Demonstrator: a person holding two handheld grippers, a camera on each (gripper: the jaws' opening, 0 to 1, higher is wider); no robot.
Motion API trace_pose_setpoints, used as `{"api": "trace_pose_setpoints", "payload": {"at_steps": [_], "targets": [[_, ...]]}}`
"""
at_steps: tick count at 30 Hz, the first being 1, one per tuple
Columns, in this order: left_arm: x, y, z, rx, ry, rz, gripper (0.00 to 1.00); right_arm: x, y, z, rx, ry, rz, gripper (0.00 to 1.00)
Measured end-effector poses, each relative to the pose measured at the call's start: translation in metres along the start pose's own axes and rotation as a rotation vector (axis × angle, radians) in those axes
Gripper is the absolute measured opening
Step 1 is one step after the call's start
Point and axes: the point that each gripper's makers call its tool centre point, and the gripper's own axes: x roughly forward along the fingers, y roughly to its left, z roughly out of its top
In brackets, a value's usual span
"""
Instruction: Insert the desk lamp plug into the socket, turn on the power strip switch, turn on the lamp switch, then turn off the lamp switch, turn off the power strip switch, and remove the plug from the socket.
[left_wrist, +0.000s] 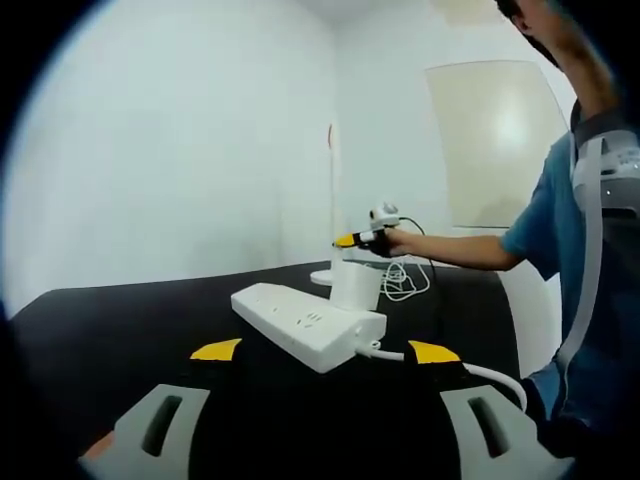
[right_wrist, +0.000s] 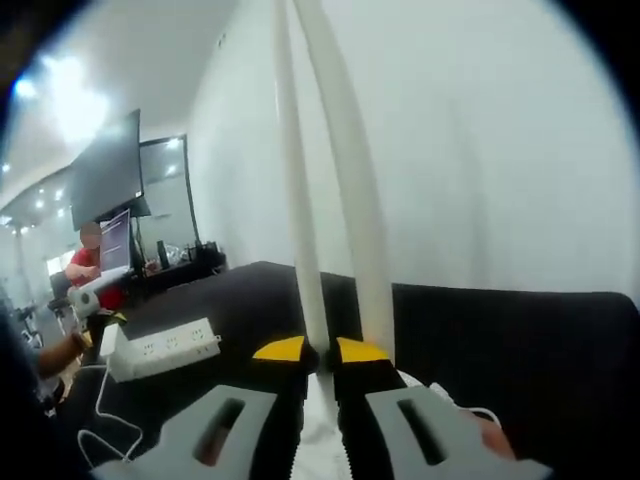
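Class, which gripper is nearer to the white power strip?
Left. The left gripper hovers open just short of the power strip; the right gripper is farther off, at the lamp stem.

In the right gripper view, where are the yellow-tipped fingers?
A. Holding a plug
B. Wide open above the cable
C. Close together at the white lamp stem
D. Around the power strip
C: the right gripper has its fingers nearly together at the lamp stem, while the power strip lies apart.
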Motion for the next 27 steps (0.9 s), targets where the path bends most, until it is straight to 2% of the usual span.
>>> {"api": "trace_pose_setpoints", "payload": {"at_steps": [7, 11, 27], "targets": [[0.000, 0.001, 0.000, 0.000, 0.001, 0.000, 0.61, -0.001, 0.005, -0.001, 0.014, -0.006, 0.010, 0.12], [0.001, 0.002, 0.000, 0.001, 0.001, 0.002, 0.61, 0.000, -0.004, 0.001, 0.022, -0.006, 0.015, 0.12], [0.001, 0.001, 0.001, 0.001, -0.001, 0.005, 0.60, -0.001, 0.011, -0.002, 0.010, 0.011, 0.008, 0.11]]}}
